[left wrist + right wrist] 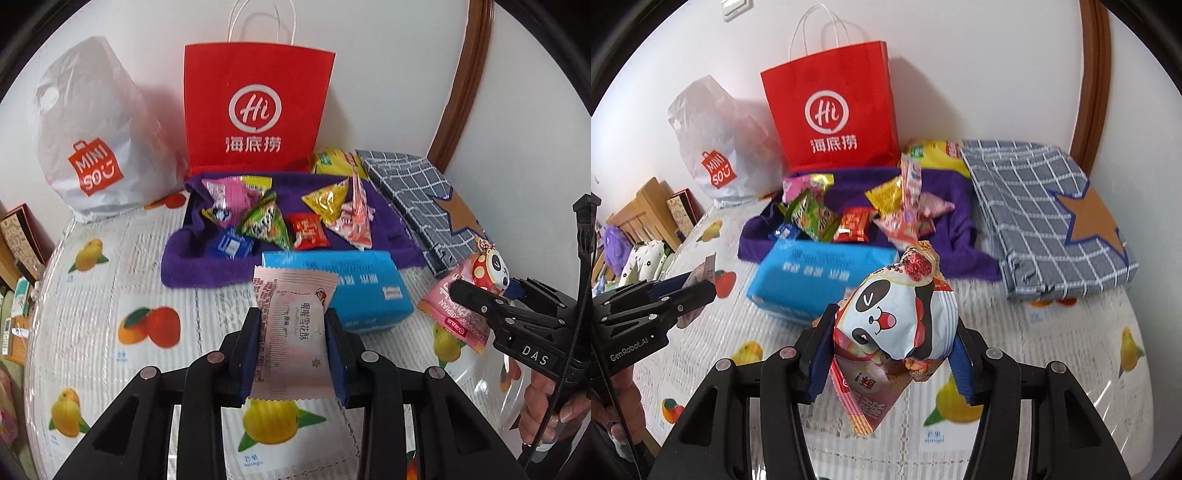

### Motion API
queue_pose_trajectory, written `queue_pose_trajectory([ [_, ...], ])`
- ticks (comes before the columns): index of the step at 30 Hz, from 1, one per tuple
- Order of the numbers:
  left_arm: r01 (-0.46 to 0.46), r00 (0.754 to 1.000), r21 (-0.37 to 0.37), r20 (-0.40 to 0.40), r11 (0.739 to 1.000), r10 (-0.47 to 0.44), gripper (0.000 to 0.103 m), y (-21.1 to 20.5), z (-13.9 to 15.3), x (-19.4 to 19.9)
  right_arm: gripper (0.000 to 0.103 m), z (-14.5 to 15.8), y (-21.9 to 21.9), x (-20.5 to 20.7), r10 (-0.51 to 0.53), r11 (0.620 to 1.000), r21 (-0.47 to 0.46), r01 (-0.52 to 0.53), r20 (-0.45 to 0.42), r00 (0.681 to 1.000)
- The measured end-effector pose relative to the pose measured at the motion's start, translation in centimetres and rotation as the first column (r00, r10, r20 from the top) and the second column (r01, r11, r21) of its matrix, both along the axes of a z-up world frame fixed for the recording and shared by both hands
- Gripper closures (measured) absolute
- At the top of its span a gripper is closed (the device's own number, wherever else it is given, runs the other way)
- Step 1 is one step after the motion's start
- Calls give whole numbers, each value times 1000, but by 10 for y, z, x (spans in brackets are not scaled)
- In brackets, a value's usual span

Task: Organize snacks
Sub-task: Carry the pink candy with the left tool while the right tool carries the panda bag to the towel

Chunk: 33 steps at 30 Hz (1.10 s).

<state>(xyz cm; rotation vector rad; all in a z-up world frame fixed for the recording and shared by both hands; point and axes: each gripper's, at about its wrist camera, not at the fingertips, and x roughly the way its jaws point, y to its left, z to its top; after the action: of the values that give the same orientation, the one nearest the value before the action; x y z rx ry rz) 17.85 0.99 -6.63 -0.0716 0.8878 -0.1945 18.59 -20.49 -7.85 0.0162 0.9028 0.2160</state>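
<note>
Sorting looks roughly midway: left gripper (294, 334) clamps a pink wafer packet (291, 325) and right gripper (888, 349) clamps a panda snack bag (897, 314) above the table, while several snacks already lie on the purple towel (199, 266).
</note>
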Motion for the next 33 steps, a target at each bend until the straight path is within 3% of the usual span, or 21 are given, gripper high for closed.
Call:
queue_pose_trajectory([
  [15,-45,997,16,59,999,44,71,11,40,52,49,40,16,53,1,1000,-1,-1,82,997],
  [26,-63,996,10,70,998,62,71,19,45,89,49,66,28,90,24,1000,-19,-22,140,990],
  [33,-69,996,4,61,998,69,71,22,40,110,49,63,31,117,21,1000,-12,-19,138,990],
])
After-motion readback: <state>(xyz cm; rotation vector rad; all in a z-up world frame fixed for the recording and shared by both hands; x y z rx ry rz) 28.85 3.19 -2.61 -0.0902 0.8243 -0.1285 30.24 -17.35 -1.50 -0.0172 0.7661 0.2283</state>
